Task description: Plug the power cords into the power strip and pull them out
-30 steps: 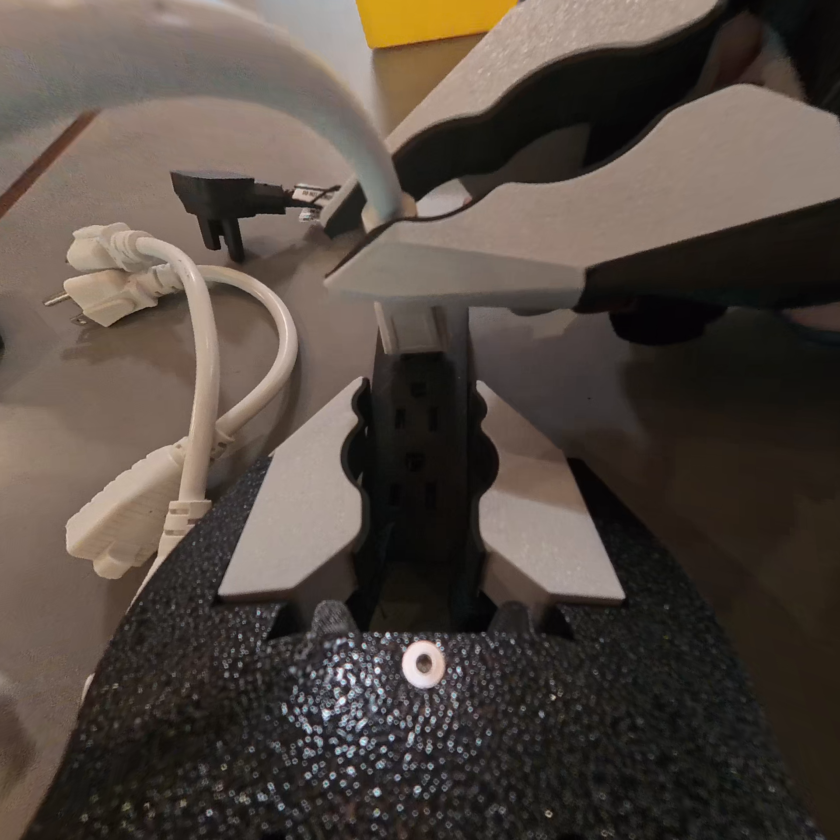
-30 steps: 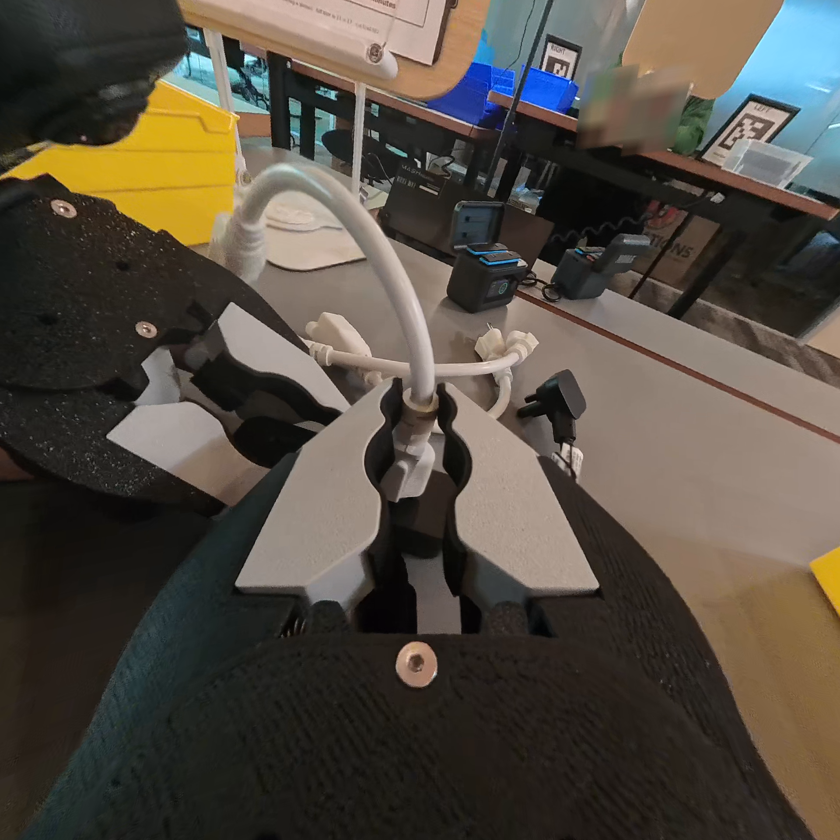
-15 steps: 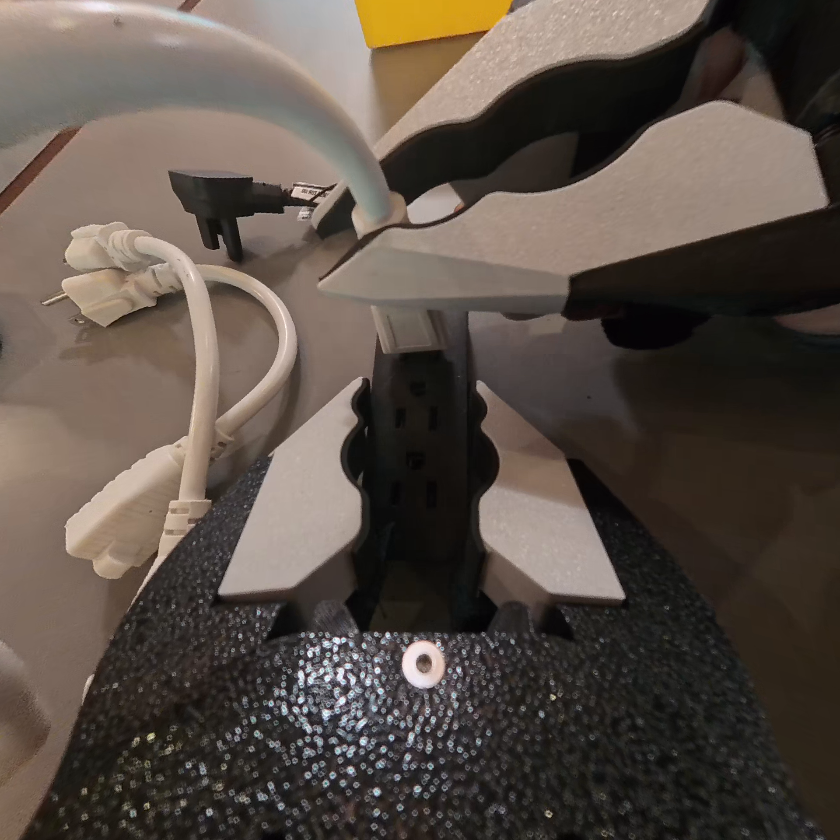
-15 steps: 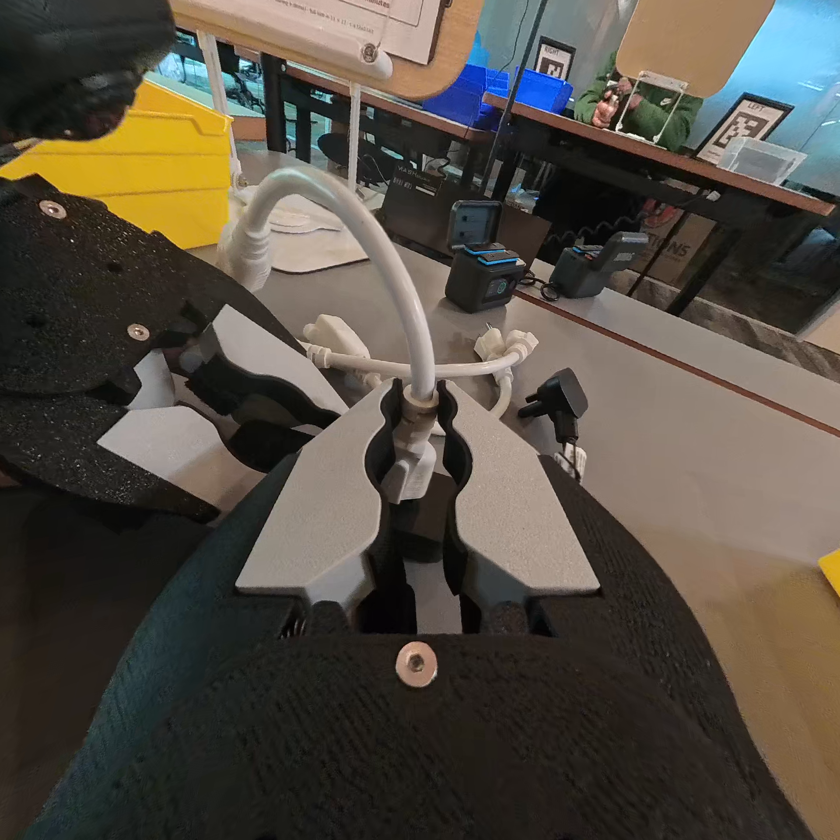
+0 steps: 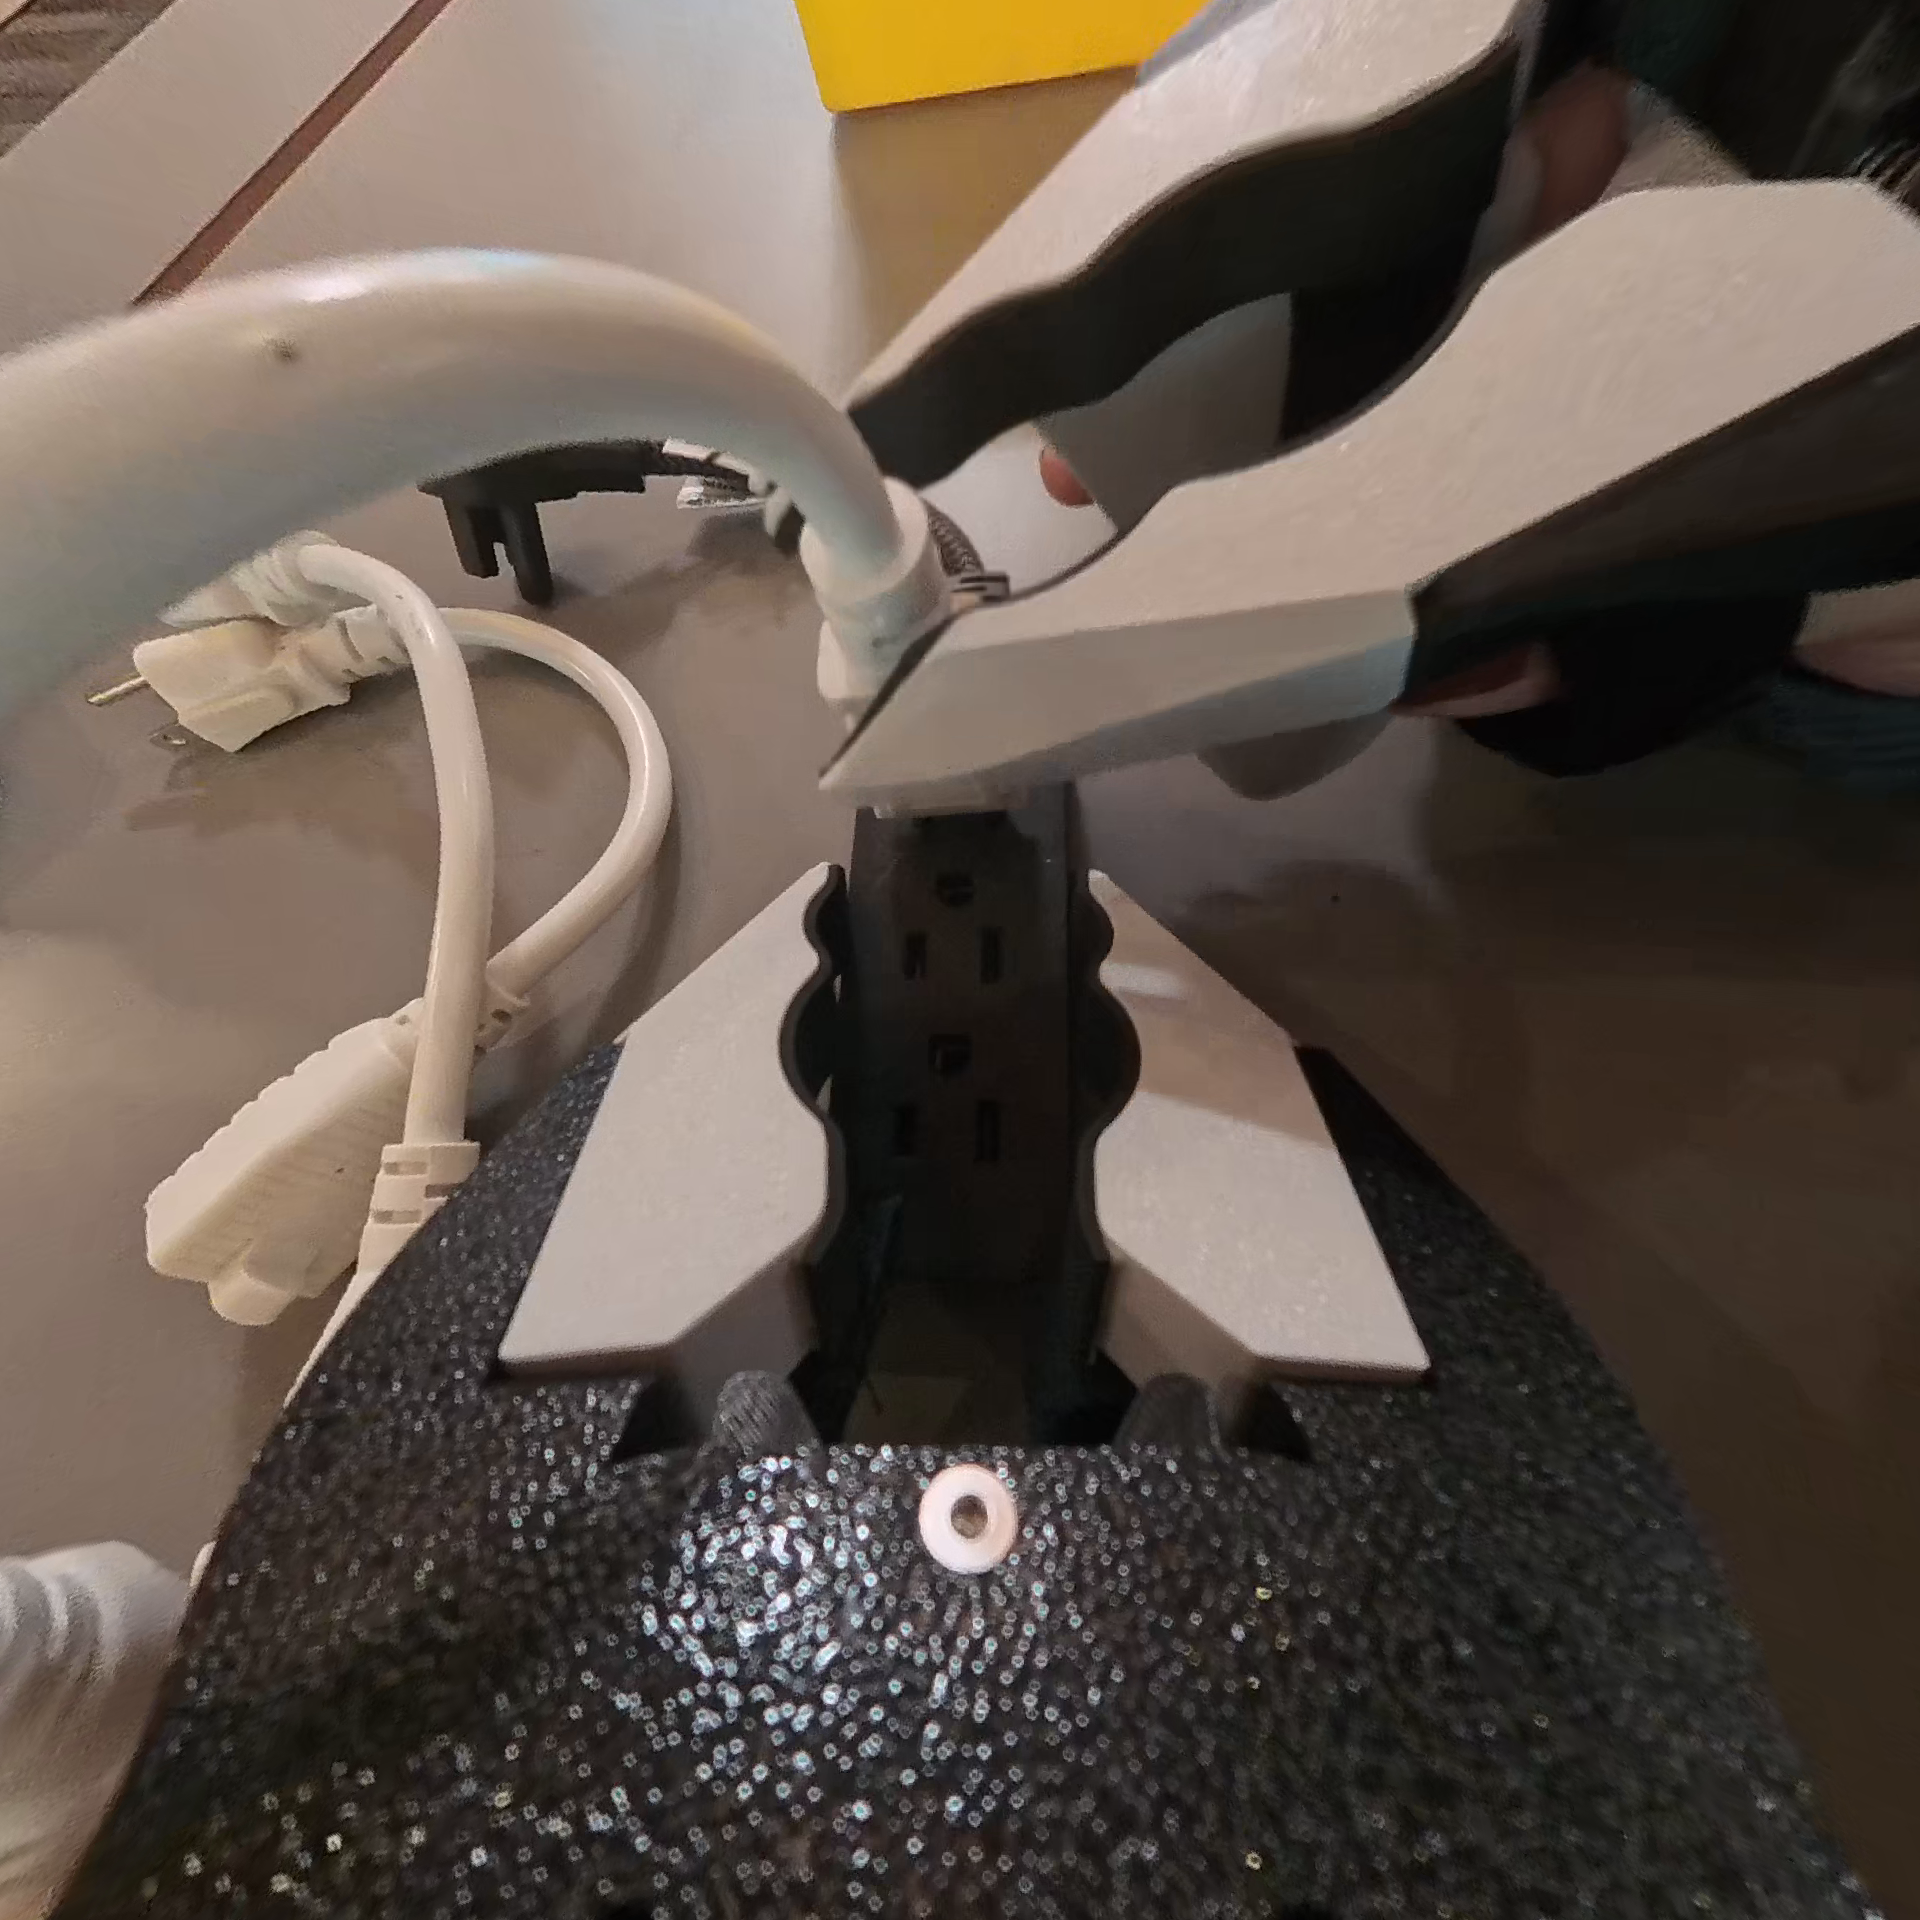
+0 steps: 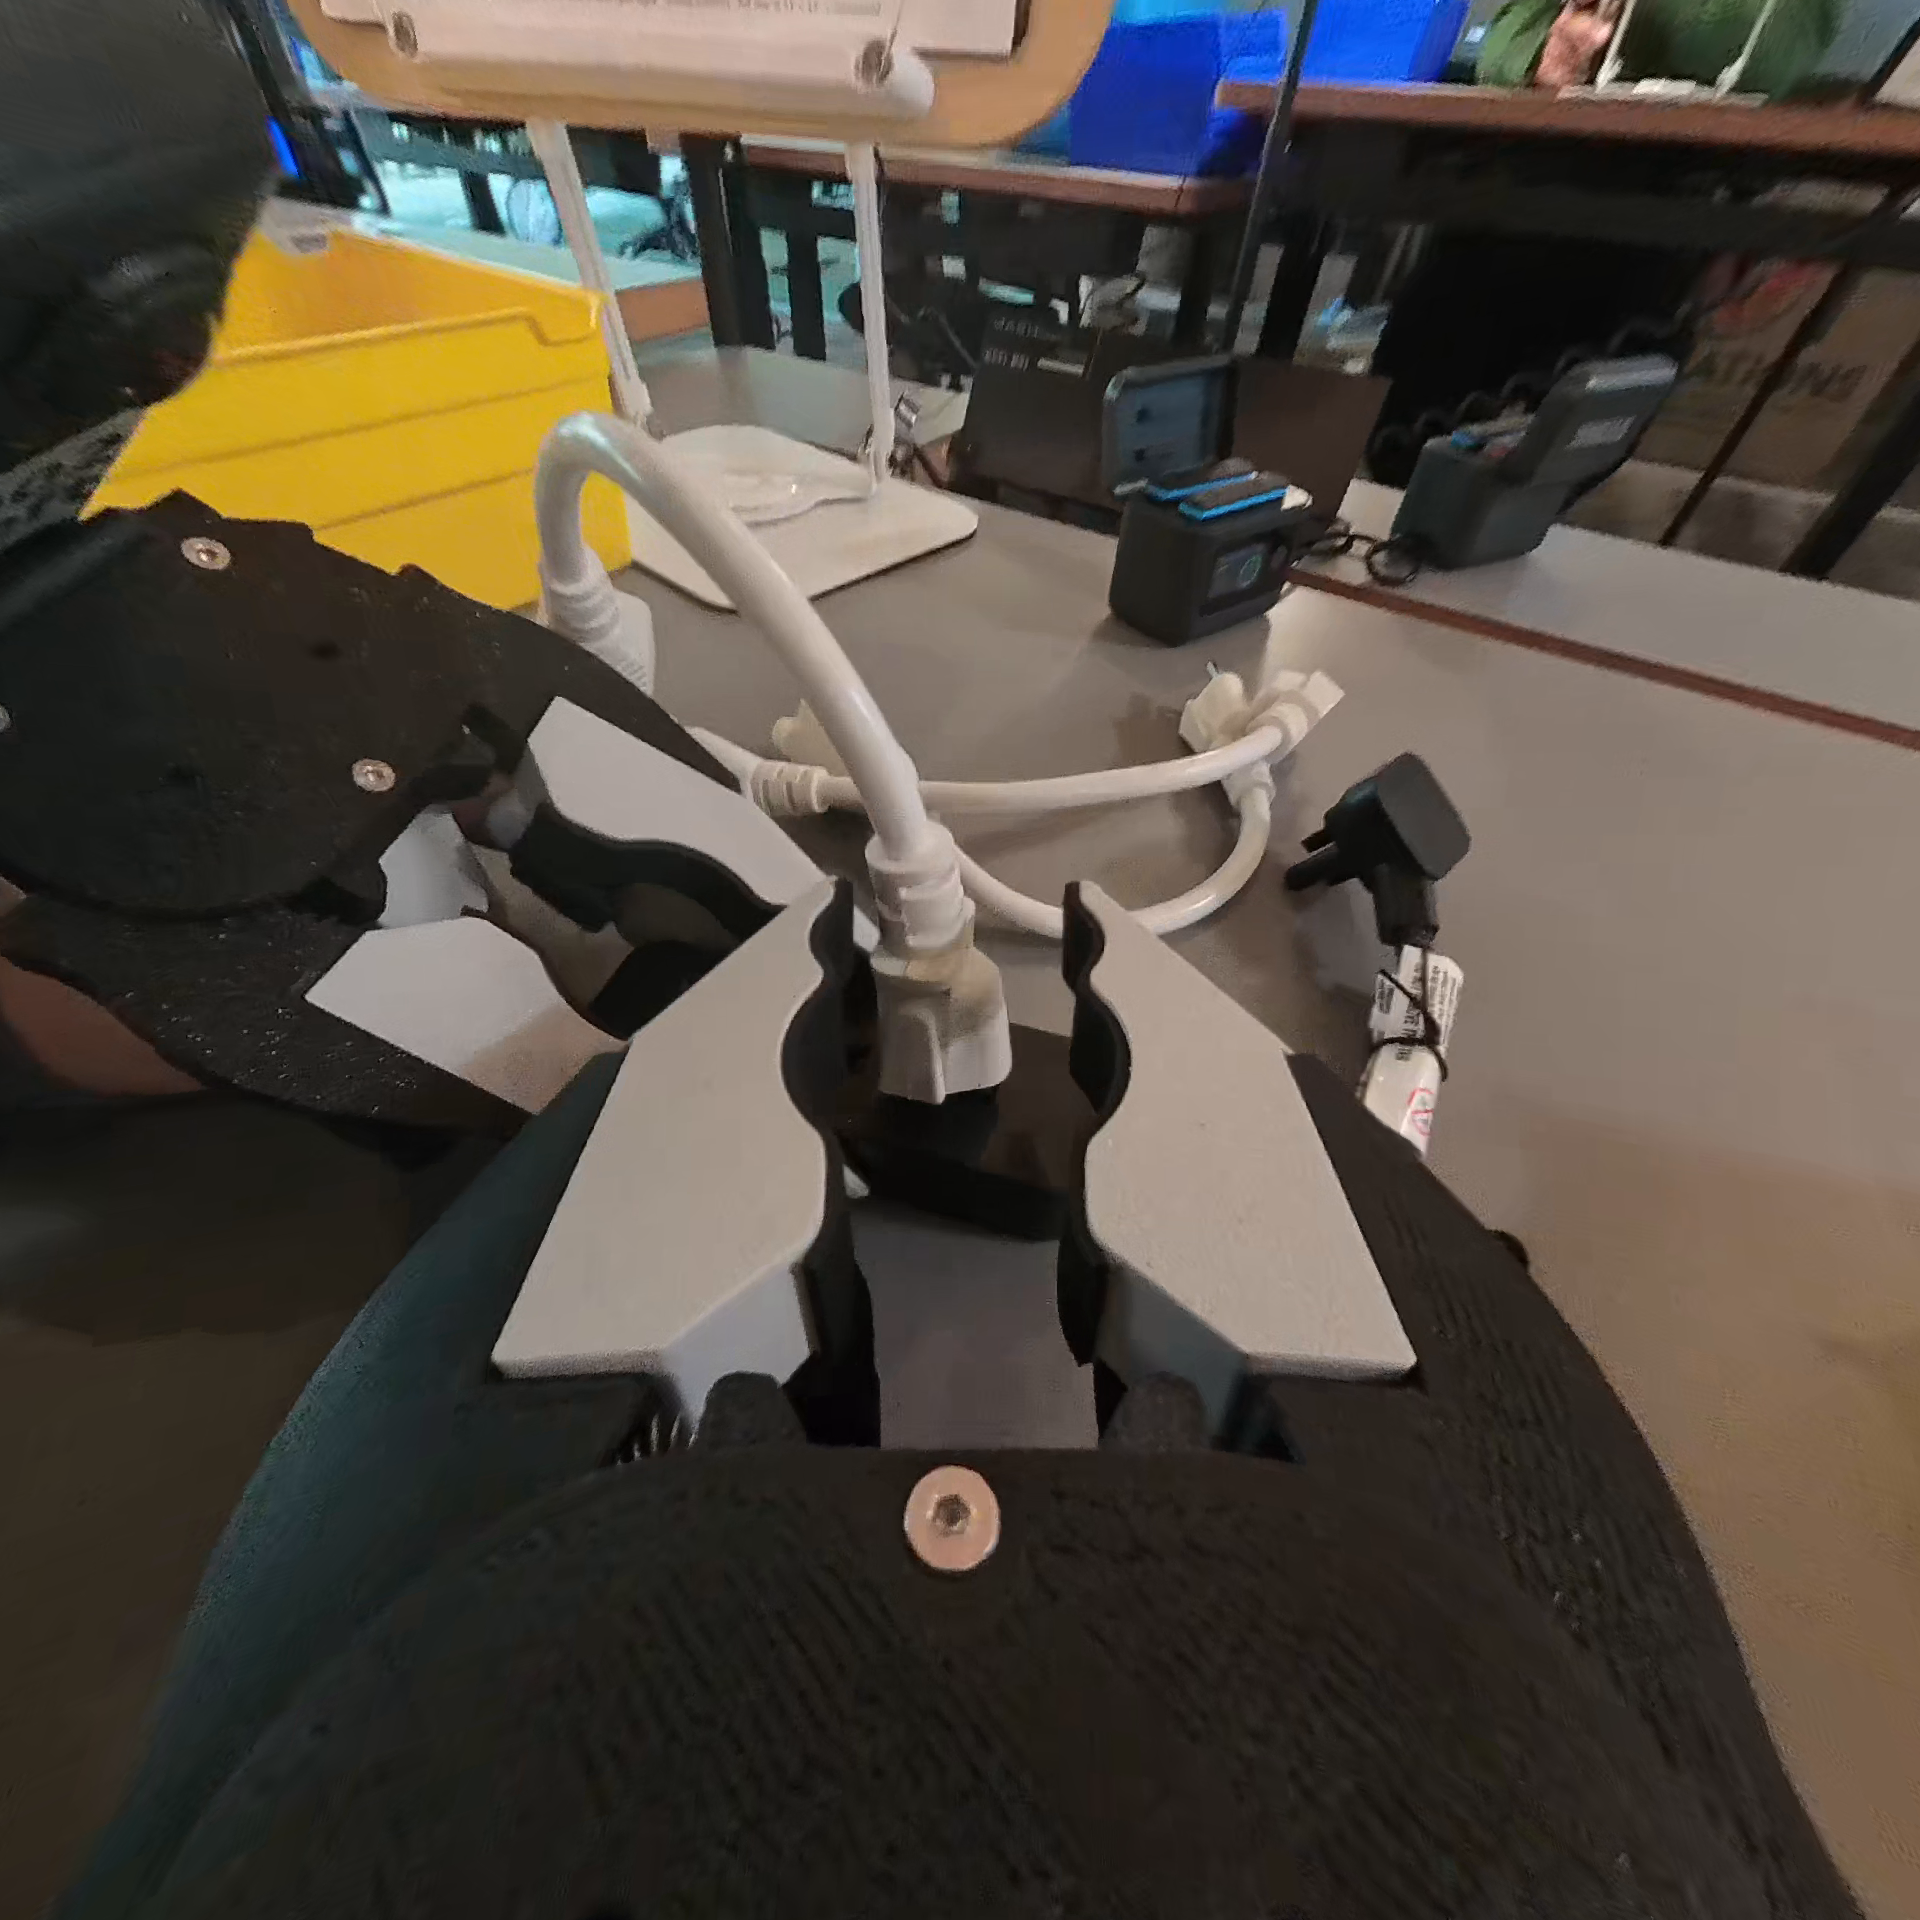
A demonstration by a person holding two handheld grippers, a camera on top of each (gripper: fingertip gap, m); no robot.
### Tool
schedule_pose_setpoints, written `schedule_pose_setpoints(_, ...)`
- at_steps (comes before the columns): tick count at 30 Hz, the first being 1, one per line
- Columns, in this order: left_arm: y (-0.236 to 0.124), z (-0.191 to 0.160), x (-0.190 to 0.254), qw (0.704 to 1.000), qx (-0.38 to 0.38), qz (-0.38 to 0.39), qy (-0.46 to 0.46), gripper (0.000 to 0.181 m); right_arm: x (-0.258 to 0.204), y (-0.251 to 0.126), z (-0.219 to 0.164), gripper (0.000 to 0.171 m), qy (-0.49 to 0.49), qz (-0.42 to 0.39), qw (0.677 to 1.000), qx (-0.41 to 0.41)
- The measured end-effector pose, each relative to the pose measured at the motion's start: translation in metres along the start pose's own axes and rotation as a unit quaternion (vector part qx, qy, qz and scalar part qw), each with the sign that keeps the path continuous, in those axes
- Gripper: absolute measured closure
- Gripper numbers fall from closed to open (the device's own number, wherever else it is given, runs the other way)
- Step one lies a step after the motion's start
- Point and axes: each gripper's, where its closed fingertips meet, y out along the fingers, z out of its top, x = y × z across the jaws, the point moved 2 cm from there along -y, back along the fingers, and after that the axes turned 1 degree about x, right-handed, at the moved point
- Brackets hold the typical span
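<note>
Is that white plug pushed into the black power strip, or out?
In. The white plug stands seated on the black power strip, no prongs showing.

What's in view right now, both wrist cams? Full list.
power strip: 1, black, on the table, clamped between the left tool's fingers
plugged cord: 1, white, plug upright and apparently seated in the strip's end outlet, cable arching up and to the left
loose cords: 2 it seems, white, lying crossed on the table beyond the strip
black plug: 1, black, on the table right of the loose cords, its lead tagged
bin: 1, yellow, far left
board stand: 1, white base, behind the cords
charger cases: 2, dark, far table edge
table: 1, grey
left tool: shut on the strip
right tool: open, fingers either side of the plug
</note>
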Motion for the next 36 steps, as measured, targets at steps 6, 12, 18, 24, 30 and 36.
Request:
schedule_pose_setpoints(6, 0.0000, 0.0001, -0.0002, 1.000, 0.000, -0.001, 0.001, 0.139, -0.0057, 0.0021, -0.0042, 0.153, -0.031, -0.002, 0.999, -0.020)
schedule_pose_setpoints(12, 0.0000, 0.0003, -0.0001, 1.000, 0.001, 0.000, 0.002, 0.139, -0.0010, 0.0010, -0.0068, 0.154, -0.029, -0.006, 0.999, -0.028)
schedule_pose_setpoints(18, 0.0000, 0.0003, 0.0007, 1.000, 0.001, -0.001, 0.004, 0.139, 0.0003, 0.0009, -0.0077, 0.154, 0.000, 0.024, 0.999, -0.030)
schedule_pose_setpoints(24, 0.0002, 0.0002, 0.0007, 1.000, 0.000, 0.000, 0.001, 0.139, -0.0020, 0.0016, -0.0084, 0.154, -0.035, -0.003, 0.999, -0.035)
schedule_pose_setpoints(30, 0.0002, 0.0003, 0.0002, 1.000, -0.001, 0.005, -0.002, 0.139, -0.0031, 0.0041, -0.0085, 0.154, -0.063, -0.023, 0.997, -0.039)
schedule_pose_setpoints(36, 0.0002, 0.0001, 0.0001, 1.000, -0.001, 0.006, -0.003, 0.139, -0.0009, 0.0037, -0.0088, 0.154, -0.054, -0.016, 0.998, -0.041)
